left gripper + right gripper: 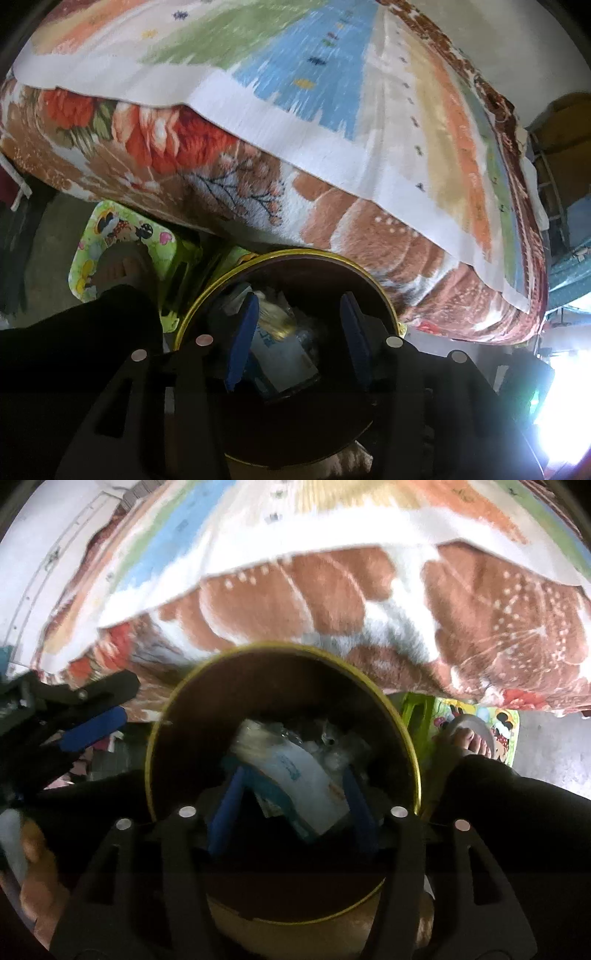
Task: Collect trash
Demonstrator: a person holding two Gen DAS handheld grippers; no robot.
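The left gripper (299, 332) stands spread over the bin (384, 295), its blue pads gripping nothing. The right gripper (291, 805) is likewise spread, and a white-and-blue packet (295, 779) lies loose between its pads; its print is too blurred to read. Below both, crumpled wrappers (332, 742) fill the dark, yellow-rimmed bin. Beyond it hangs a floral blanket (221, 166).

Fleecy, plush cloth on the floral blanket (229, 173); flat woven cloth, matt, on the striped sheet (295, 66) above it. Smooth, dark inner wall on the bin (207, 716), with a glossy yellow rim. Inside, crinkled clear plastic film (332, 738) and a smooth paper-like white and blue packet (295, 775). Glossy printed plastic on the green stool (110, 236). Matt black plastic on the left tongs (299, 332), with blue matt pads (240, 339).
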